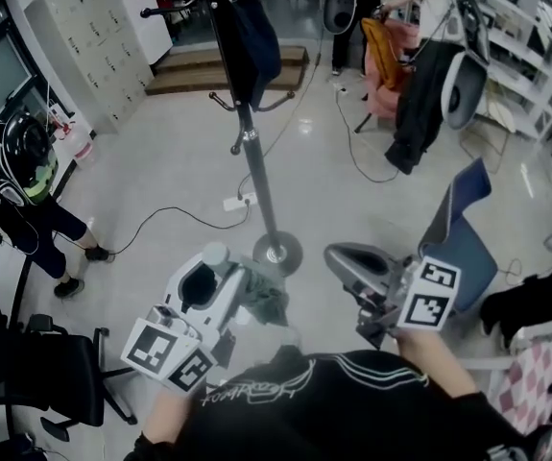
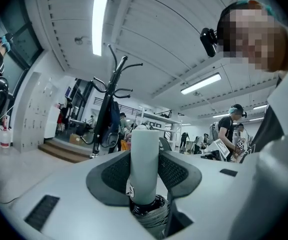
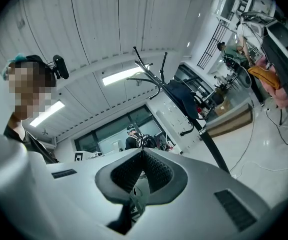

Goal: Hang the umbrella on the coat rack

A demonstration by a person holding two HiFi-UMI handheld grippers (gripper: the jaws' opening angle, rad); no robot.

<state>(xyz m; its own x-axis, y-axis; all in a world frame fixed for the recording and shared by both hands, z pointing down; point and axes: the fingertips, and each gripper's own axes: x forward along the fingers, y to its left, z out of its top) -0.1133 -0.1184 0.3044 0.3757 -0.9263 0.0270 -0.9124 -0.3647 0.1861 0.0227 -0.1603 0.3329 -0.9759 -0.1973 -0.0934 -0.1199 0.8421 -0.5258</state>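
A folded grey-green umbrella (image 1: 266, 296) with a pale cylindrical handle (image 2: 145, 164) is upright between the pads of my left gripper (image 2: 145, 170), which is shut on the handle. In the head view that gripper (image 1: 220, 262) is at the lower left, just short of the coat rack's round base (image 1: 277, 253). The rack's black pole (image 1: 256, 176) rises ahead with a dark garment (image 1: 254, 46) on its hooks. It also shows in the left gripper view, coat rack (image 2: 111, 101), and the right, coat rack (image 3: 184, 104). My right gripper (image 1: 333, 253) (image 3: 142, 156) is shut, with a thin grey-green strip low between its pads.
A blue chair (image 1: 463, 229) stands at the right and a black office chair (image 1: 45, 363) at the lower left. A person with a backpack (image 1: 16, 181) stands at the left. A cable and power strip (image 1: 237, 202) lie beside the pole. A dark coat (image 1: 420, 94) hangs at the back right.
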